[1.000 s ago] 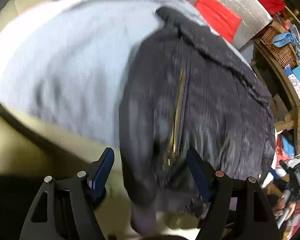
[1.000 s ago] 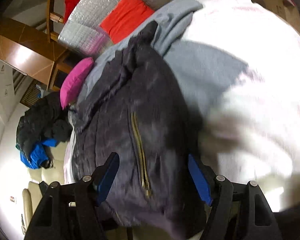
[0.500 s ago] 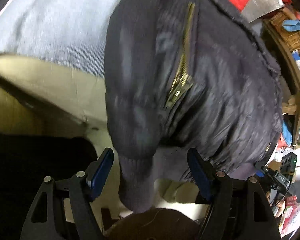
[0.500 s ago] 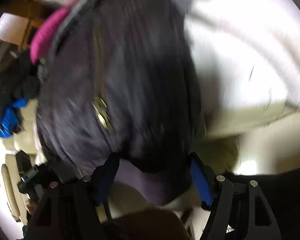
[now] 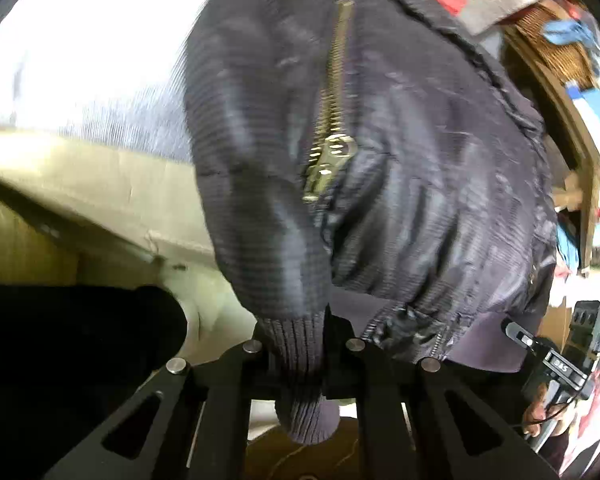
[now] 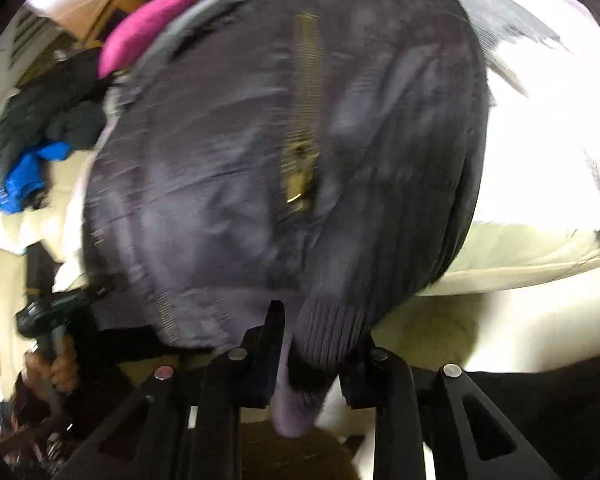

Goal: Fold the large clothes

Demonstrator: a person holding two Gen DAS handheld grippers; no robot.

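A dark navy jacket (image 5: 400, 140) with a brass zipper (image 5: 332, 112) lies on a light grey sheet and hangs over the near edge of the surface. My left gripper (image 5: 300, 356) is shut on a ribbed sleeve cuff (image 5: 300, 380) of the jacket. In the right wrist view the same jacket (image 6: 240, 160) fills the frame, and my right gripper (image 6: 312, 352) is shut on the other ribbed cuff (image 6: 324, 332). Each gripper also shows at the edge of the other's view, the right gripper (image 5: 556, 364) and the left gripper (image 6: 56, 308).
The grey sheet (image 5: 100, 92) covers a beige cushioned surface (image 5: 80, 184). A pink cushion (image 6: 148, 28) and a heap of dark and blue clothes (image 6: 32, 152) lie beyond the jacket. A wooden shelf with a wicker basket (image 5: 556, 52) stands at the right.
Both grippers moved in toward the jacket's lower end and closed from open onto its ribbed cuffs.
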